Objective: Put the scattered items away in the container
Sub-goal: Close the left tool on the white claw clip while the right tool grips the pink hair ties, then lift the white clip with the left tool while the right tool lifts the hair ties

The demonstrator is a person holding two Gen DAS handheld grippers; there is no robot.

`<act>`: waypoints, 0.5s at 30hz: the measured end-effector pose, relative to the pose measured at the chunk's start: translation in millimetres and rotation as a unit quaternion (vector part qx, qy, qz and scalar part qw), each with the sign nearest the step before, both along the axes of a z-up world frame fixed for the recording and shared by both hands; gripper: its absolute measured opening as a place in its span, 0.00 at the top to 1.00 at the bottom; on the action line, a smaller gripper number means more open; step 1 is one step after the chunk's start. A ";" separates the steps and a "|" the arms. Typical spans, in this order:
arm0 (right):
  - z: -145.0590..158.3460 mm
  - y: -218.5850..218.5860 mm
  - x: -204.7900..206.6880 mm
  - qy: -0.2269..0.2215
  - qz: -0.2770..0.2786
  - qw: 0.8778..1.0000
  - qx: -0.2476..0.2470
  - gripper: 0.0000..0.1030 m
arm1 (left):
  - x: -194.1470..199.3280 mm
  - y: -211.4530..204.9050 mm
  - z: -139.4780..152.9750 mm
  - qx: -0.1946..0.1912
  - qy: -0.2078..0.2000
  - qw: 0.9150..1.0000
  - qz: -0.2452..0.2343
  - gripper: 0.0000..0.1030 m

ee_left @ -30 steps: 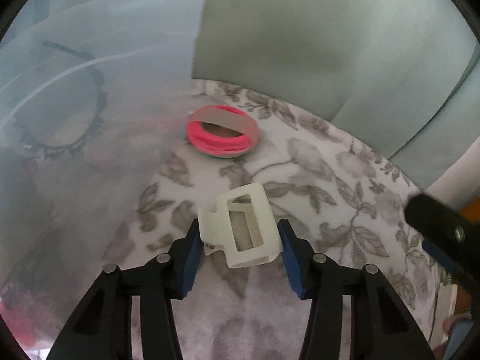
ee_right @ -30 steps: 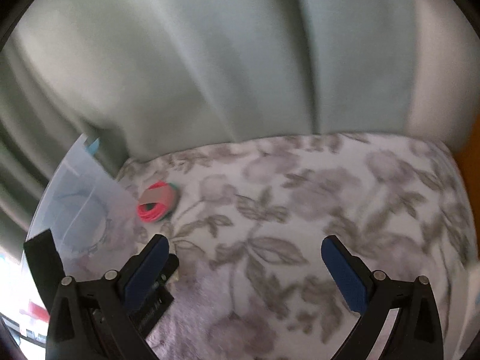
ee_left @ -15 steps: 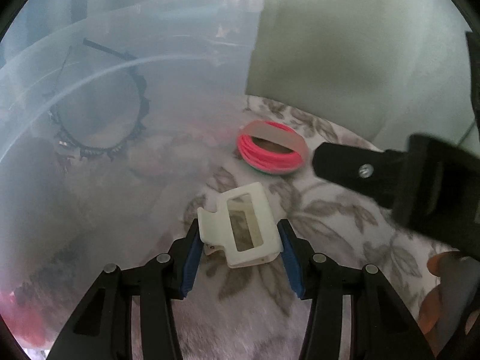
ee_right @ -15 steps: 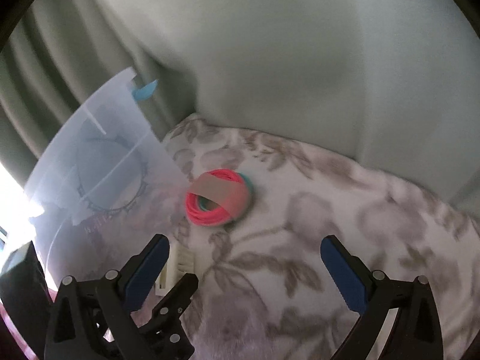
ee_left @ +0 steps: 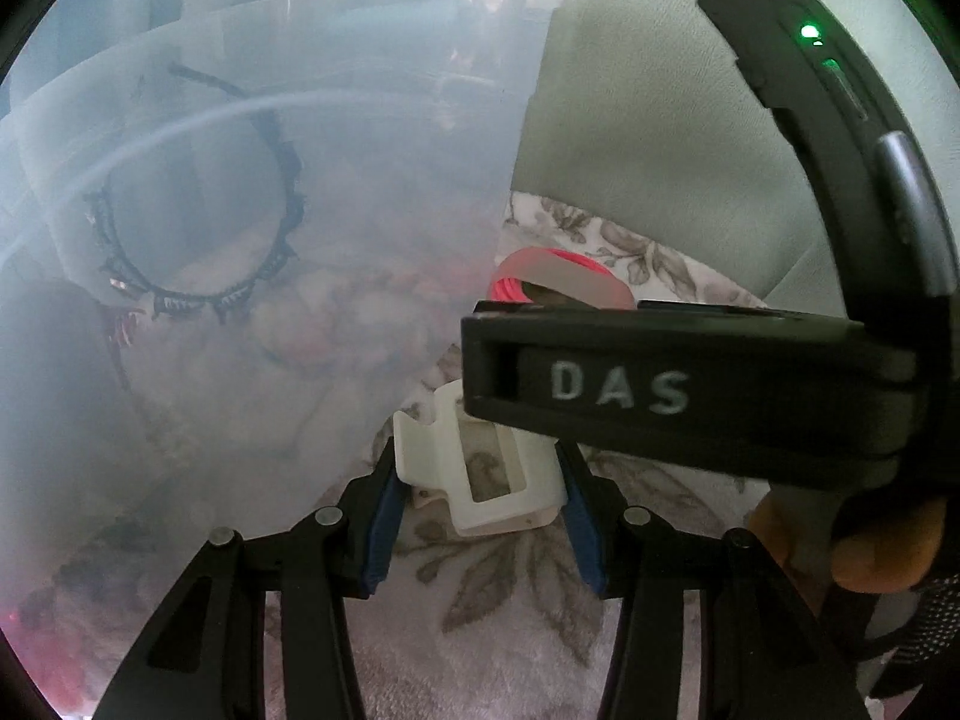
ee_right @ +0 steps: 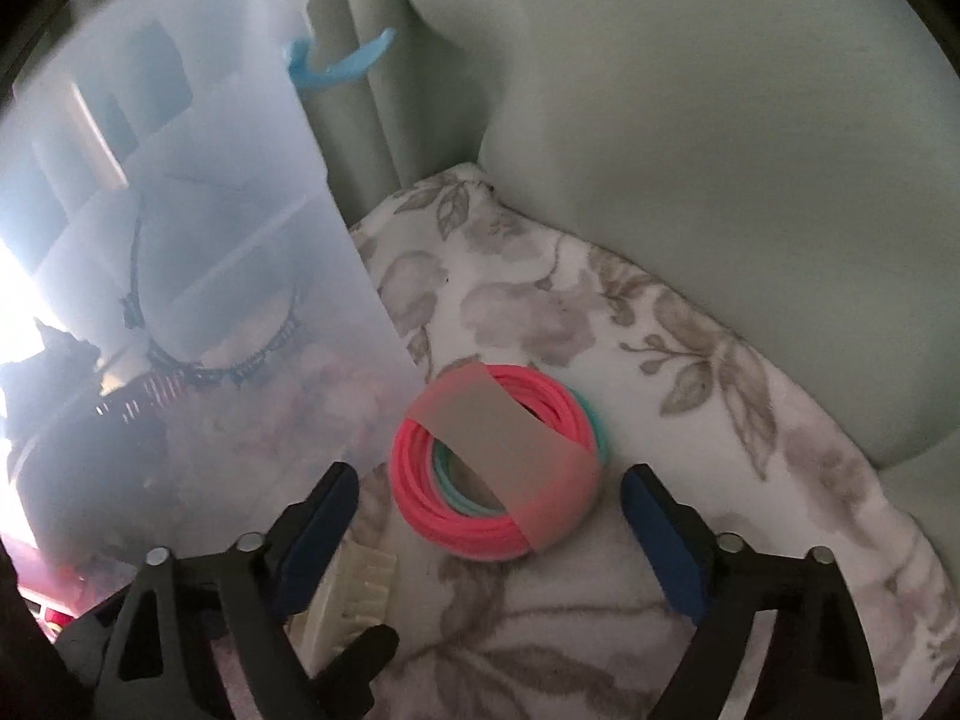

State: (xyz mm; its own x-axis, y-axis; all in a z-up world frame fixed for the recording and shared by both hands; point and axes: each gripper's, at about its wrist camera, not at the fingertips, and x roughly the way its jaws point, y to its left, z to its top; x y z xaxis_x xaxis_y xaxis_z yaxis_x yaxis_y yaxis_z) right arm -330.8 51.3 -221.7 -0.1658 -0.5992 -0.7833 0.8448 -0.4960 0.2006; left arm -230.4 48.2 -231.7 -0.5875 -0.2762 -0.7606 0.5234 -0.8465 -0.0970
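A white claw clip (ee_left: 480,474) is pinched between the blue pads of my left gripper (ee_left: 480,501), just above the floral blanket and beside the wall of the translucent plastic box (ee_left: 240,228). A bundle of pink and teal hair ties (ee_right: 498,462), wrapped in a paper band, lies on the blanket next to the box (ee_right: 180,228). My right gripper (ee_right: 489,525) straddles this bundle with its jaws closing, and the pads are still clear of it. In the left wrist view the right tool's black housing (ee_left: 690,390) hides most of the bundle (ee_left: 558,276).
A black toothed headband (ee_left: 198,294) lies inside the box. The floral blanket (ee_right: 690,420) covers a seat backed by grey-green cushions (ee_right: 720,150). A blue latch (ee_right: 342,66) sticks out at the box's top. An orange-gloved hand (ee_left: 870,546) grips the right tool.
My right gripper swung left across the blanket, rolled, and came down around the hair-tie bundle with its jaws narrowing. The left gripper kept the clip and edged toward the box.
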 end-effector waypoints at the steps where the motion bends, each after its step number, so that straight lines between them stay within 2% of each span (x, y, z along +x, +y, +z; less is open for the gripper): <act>1: -1.1 -0.9 -0.6 0.002 0.000 1.000 0.000 0.19 | 0.5 0.5 0.2 0.000 -0.001 1.000 0.000 0.52; 4: -1.7 -0.6 -2.9 0.006 -0.006 1.000 0.000 0.25 | 0.3 0.5 -1.0 -0.001 -0.003 1.000 0.001 0.52; 9: -0.9 -0.6 -3.6 0.011 -0.010 1.000 0.000 0.26 | 0.5 -0.2 -0.9 0.000 -0.003 1.000 -0.001 0.52; 15: 4.3 25.4 -6.8 -0.005 -0.053 0.998 -0.022 0.26 | -2.7 -1.7 -3.6 0.000 -0.004 1.000 -0.007 0.52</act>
